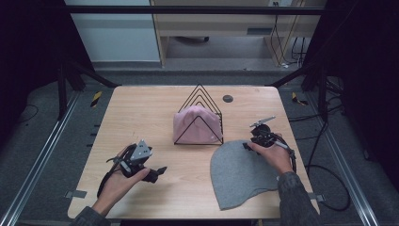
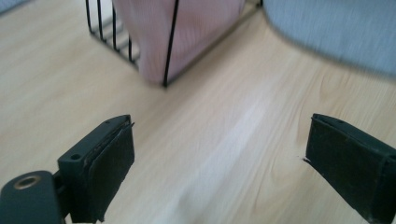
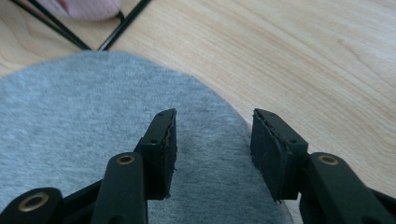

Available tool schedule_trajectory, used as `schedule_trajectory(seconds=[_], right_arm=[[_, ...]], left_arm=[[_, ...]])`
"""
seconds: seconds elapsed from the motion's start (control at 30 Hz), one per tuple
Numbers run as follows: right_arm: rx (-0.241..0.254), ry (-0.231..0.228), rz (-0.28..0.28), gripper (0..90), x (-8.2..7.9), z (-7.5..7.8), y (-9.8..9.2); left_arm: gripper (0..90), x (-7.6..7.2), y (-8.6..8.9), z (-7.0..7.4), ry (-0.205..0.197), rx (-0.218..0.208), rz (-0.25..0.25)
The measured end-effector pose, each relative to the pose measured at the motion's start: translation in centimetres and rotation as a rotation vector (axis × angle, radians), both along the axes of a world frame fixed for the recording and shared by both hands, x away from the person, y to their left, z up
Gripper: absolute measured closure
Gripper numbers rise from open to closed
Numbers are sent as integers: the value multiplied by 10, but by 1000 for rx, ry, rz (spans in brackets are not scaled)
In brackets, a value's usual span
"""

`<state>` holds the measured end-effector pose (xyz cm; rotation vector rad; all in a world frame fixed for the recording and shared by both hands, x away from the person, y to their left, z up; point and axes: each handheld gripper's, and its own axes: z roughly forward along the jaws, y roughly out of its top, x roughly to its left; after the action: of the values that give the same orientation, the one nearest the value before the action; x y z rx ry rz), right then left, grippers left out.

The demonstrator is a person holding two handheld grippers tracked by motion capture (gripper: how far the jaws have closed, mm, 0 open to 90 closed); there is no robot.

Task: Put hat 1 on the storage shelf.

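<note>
A grey knit hat (image 1: pixel 240 174) lies flat on the wooden table (image 1: pixel 141 108) at the front right. A pink hat (image 1: pixel 196 126) sits inside a black wire rack (image 1: pixel 200 94) at the table's middle. My left gripper (image 1: pixel 157 173) is at the front left, low over bare wood, pointing toward the rack. Its jaws stand wide open with nothing between them (image 2: pixel 219 163). The pink hat (image 2: pixel 187 32) and the grey hat (image 2: pixel 336 28) lie ahead of it. My right gripper (image 1: pixel 246 145) hangs over the grey hat's (image 3: pixel 93 130) far edge. Its jaws (image 3: pixel 214 149) are apart above the fabric, not pinching it.
A small dark round cap (image 1: pixel 227 98) sits in the table top behind the rack. Cables trail off the table's right side. The rack's wire corner (image 3: pixel 107 44) lies just beyond the grey hat's edge.
</note>
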<state>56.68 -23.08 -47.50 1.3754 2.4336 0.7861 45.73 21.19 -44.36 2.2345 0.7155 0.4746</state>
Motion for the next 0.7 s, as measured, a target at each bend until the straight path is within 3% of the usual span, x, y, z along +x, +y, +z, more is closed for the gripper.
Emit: schedule_trajectory(seconds=[0.03, 0.13, 0.33, 0.43, 0.6, 0.7], right_arm=[[-15, -2, 6, 509, 0, 0, 1], [-46, 3, 19, 506, -1, -1, 4], [-71, 10, 23, 530, 0, -4, 4], [-88, 10, 39, 601, -3, -3, 6], [-60, 25, 99, 833, -7, -2, 8], [-46, 26, 97, 856, -10, -1, 8]], left_arm=[[75, -3, 5, -3, 2, 13, 11], [79, -3, 12, -5, 16, -5, 34], [83, 0, 14, -8, 23, 13, 52], [85, 1, 17, -9, 27, 7, 63], [101, 4, 19, -12, 47, -2, 80], [101, 5, 19, -14, 59, -14, 89]])
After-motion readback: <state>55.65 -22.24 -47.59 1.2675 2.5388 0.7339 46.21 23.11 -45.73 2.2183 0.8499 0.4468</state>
